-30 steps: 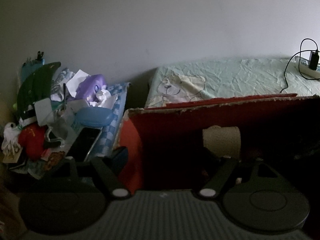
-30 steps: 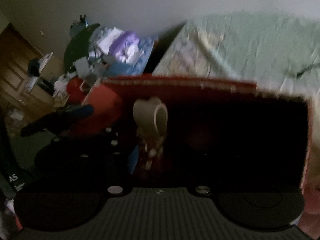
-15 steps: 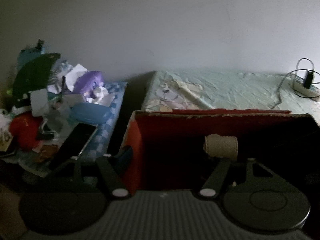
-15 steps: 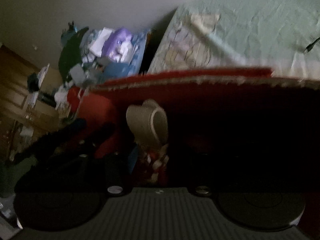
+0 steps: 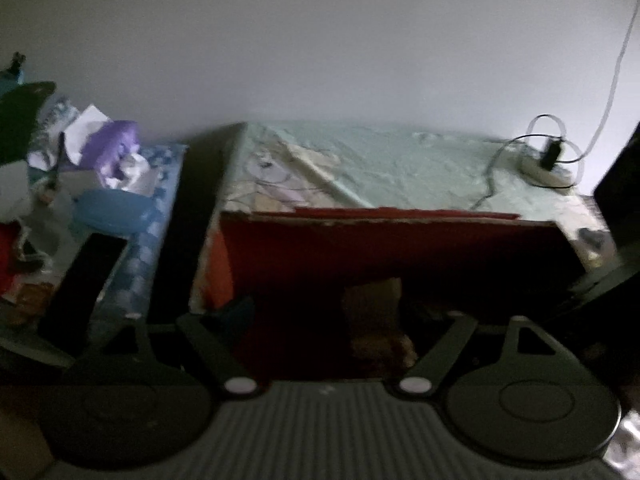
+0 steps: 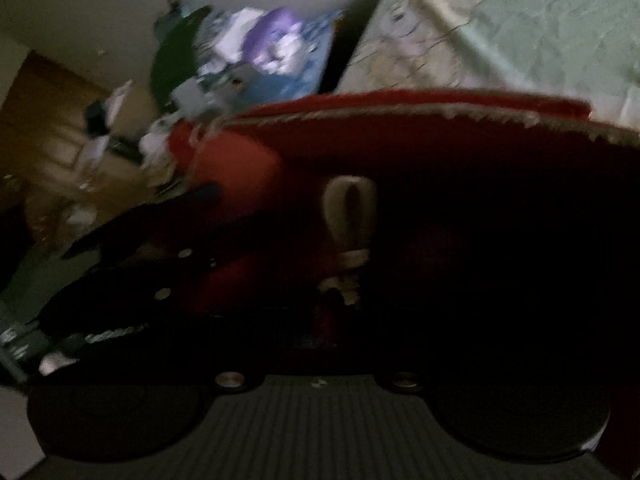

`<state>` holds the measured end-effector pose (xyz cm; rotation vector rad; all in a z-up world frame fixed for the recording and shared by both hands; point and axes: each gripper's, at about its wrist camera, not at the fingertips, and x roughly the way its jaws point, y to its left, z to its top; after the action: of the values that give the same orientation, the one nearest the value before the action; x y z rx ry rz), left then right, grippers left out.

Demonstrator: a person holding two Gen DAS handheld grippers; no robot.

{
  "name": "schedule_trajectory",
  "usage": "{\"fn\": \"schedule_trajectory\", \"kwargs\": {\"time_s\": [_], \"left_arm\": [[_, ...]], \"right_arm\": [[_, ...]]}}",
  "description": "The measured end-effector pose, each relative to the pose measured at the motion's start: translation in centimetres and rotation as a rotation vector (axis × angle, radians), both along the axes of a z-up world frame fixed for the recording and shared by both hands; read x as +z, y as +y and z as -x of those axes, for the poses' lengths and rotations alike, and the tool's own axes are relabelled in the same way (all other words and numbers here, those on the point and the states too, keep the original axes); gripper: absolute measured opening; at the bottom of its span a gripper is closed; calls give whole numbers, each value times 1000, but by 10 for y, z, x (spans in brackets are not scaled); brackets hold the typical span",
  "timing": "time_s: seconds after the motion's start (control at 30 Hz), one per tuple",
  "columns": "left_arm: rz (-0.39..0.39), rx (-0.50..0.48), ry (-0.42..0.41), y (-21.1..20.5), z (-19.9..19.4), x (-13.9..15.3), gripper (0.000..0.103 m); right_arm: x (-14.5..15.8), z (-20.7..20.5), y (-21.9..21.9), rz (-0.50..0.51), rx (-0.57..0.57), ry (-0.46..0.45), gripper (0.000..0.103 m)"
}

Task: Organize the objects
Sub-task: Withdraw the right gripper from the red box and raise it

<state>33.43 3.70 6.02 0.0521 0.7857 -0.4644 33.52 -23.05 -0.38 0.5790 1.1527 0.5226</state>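
Against the pale wall lies a bed under a green sheet, and one red box stands open in front of it, its frayed far rim running straight across the left wrist view. Inside the box, near the middle and low in the dark, sits one beige roll; the right wrist view shows the same roll end-on, with something small and pale just below it that is too blurred to name. The rest of the box floor is black shadow, so how much room is free there cannot be told.

The left gripper has its two fingers spread wide, one finger at the box's left wall and the other on the right, with the roll between them and not touched. The right gripper's fingers are lost in the darkness, so whether it is spread or closed cannot be told.

Left of the box, past a dark gap, a heap of clutter sits on a blue checked cloth. One power strip with a black plug rests at the bed's far right edge.
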Motion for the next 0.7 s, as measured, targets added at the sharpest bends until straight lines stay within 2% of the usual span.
{"fn": "schedule_trajectory", "kwargs": {"time_s": [0.03,0.07,0.13,0.17,0.27,0.33,0.43,0.6,0.7], "left_arm": [[7,-6,-5,1,3,3,80],[3,-9,-15,0,7,5,81],[-35,-4,-33,-6,11,8,81],[-57,1,-41,-9,11,7,81],[-117,2,-48,-19,12,4,81],[-141,0,-49,-26,9,1,81],[-191,13,-54,-36,6,-5,81],[-258,34,-79,-46,8,-15,78],[-271,59,-131,-47,13,-14,82]], "right_arm": [[3,2,-2,-4,2,10,1],[3,5,-4,17,-19,16,9],[6,10,-6,125,-81,1,30],[7,14,-8,152,-99,-22,32],[11,30,-10,152,-131,-106,32],[14,40,-7,214,-163,-171,36],[17,47,-3,241,-170,-230,36],[13,40,3,304,-183,-242,36],[10,36,2,303,-212,-238,36]]}}
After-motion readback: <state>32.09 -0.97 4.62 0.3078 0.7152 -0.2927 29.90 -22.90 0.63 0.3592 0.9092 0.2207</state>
